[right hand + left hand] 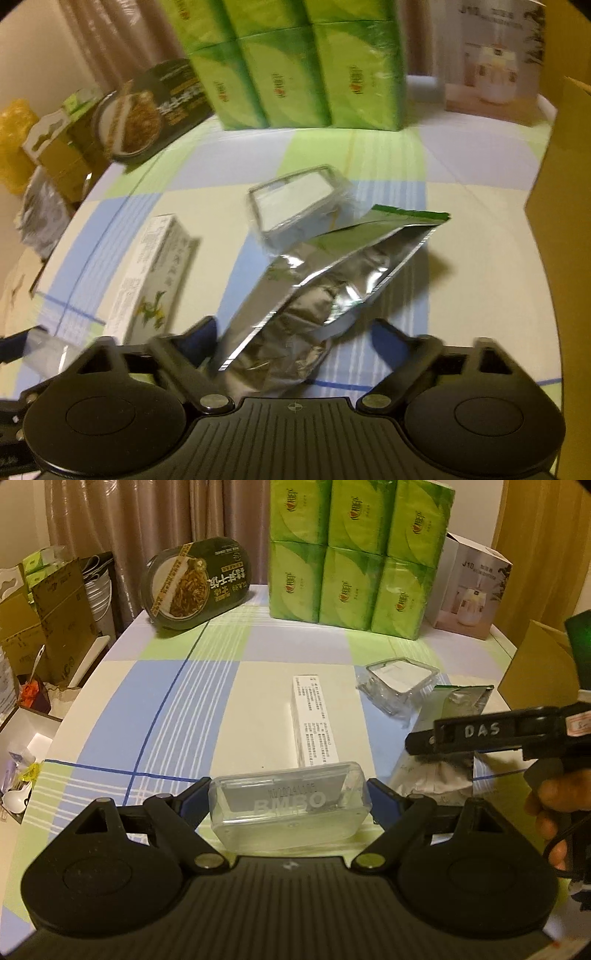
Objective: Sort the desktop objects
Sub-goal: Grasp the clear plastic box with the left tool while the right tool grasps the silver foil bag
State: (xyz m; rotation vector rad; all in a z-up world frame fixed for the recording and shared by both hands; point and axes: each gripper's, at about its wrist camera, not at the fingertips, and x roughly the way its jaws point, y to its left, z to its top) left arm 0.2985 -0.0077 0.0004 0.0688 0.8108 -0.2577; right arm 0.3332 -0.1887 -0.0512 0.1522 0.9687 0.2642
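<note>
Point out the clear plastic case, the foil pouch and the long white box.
clear plastic case (288, 812), left wrist view, lid centre
foil pouch (314, 295), right wrist view, crumpled middle
long white box (314, 723), left wrist view, printed top face

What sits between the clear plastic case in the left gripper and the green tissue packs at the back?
The long white printed carton, lying lengthwise, then bare checked tablecloth; left wrist view shows it.

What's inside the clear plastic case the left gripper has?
Through the lid of the clear plastic case, gripped by the left gripper, a flat grey rectangular insert with a printed code shows, over raised lettering on the lid. Anything beneath that insert is covered; the case's lower part looks hazy.
</note>
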